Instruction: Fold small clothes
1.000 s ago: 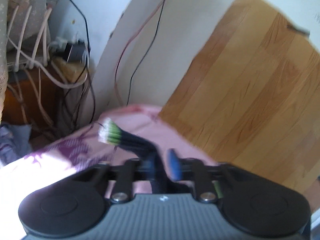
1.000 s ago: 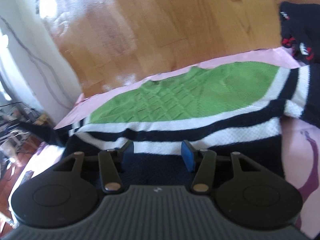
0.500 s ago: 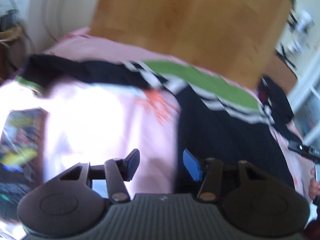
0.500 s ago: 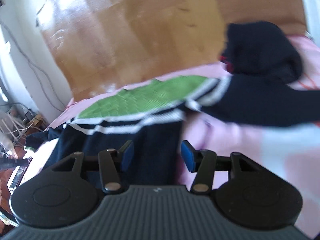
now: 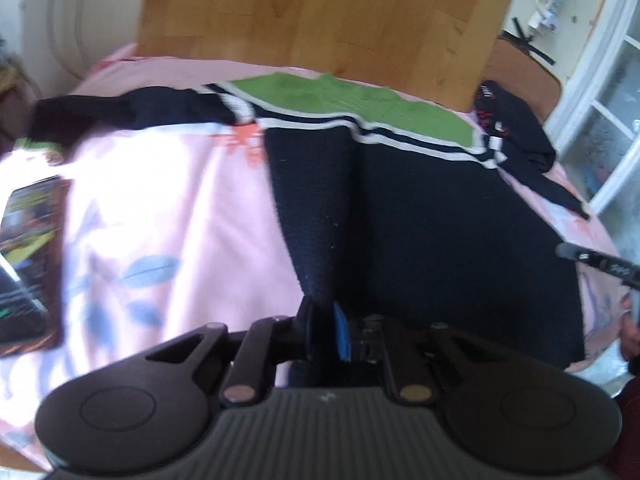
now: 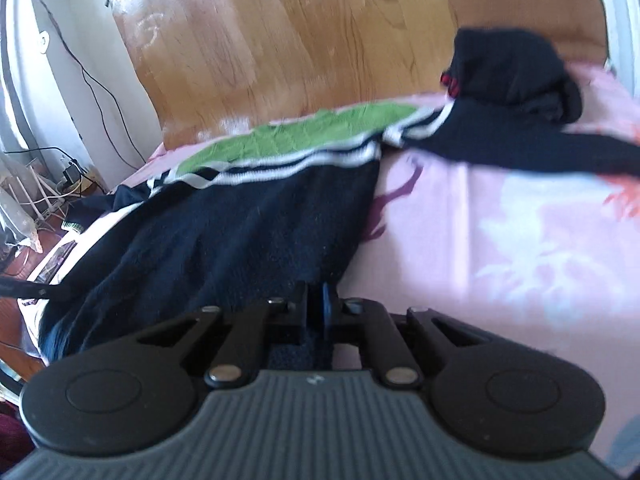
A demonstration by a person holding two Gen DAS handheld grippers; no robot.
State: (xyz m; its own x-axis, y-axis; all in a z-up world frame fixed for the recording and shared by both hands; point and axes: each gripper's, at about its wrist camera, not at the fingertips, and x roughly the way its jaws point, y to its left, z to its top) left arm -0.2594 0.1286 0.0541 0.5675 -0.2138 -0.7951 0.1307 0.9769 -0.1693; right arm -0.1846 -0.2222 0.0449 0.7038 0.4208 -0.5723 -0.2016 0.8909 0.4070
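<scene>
My left gripper (image 5: 322, 320), low centre of its frame, is closing on the navy sweater's (image 5: 440, 240) near hem; my right gripper (image 6: 316, 308) pinches the other hem corner, sweater spread mid-frame on the pink bedsheet (image 6: 520, 220)

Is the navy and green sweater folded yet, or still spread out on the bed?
Still spread. The sweater lies flat on the pink sheet, both sleeves out sideways; the left gripper and right gripper pinch its near hem corners.

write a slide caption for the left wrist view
Left claw closing on the navy sweater's hem on a pink bedsheet.
</scene>
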